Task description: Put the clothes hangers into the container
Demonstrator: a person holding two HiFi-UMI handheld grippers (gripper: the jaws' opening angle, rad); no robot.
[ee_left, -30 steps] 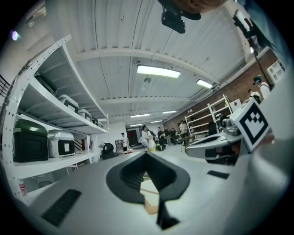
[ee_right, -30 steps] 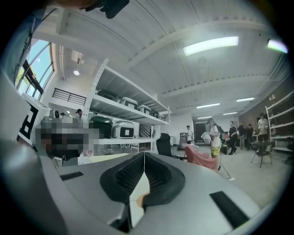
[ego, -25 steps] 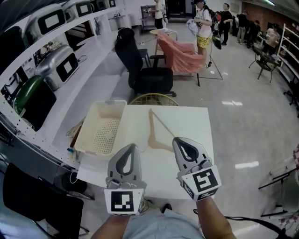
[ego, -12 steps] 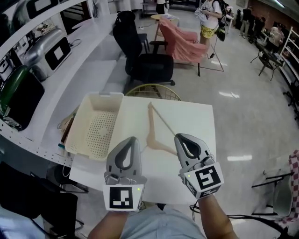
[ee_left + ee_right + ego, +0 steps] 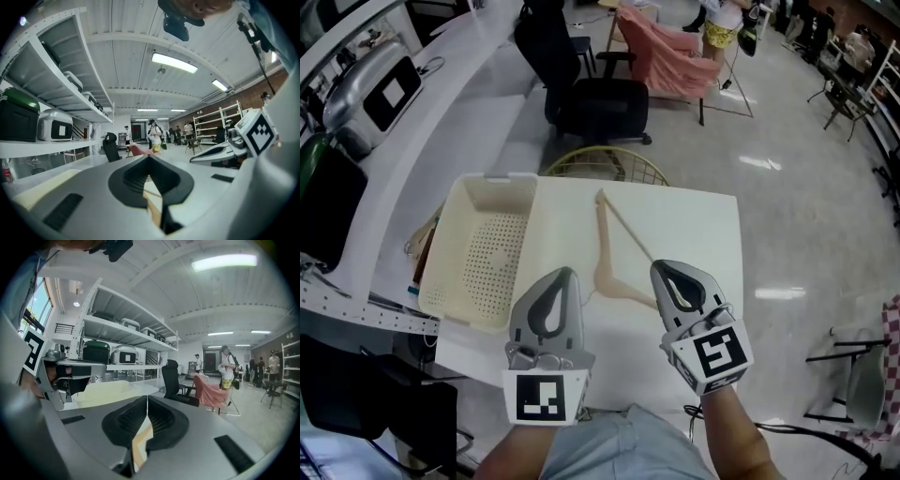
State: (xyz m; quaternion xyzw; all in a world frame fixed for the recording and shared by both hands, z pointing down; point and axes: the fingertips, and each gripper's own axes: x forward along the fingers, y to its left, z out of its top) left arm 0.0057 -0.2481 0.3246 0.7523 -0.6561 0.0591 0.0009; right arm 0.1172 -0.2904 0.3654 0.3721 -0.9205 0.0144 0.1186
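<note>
Head view shows you at the start: the one hanger (image 5: 603, 246) in sight lies flat on the white table (image 5: 705, 234), its hook pointing away from you and its near arm running toward your right gripper (image 5: 664, 269). The container (image 5: 441, 251) sits at the table's left edge, just beside the hanger but not touching it, and its perforated floor looks bare, so by my reading nothing has gone in yet. Your left gripper (image 5: 564, 274) hovers between container and hanger; in the left gripper view its jaws (image 5: 150, 157) meet at the tips with nothing between them. Right gripper view shows the same for the other tool (image 5: 146, 398): jaws closed together and empty, with only a tan sliver visible through the gap lower down, which is probably the hanger. Whether the right tip touches the hanger's end, you cannot tell from above. Everything is left to do: open a jaw, take the hanger, carry it left and set it in the container. No other hanger is clearly visible on the table.
</note>
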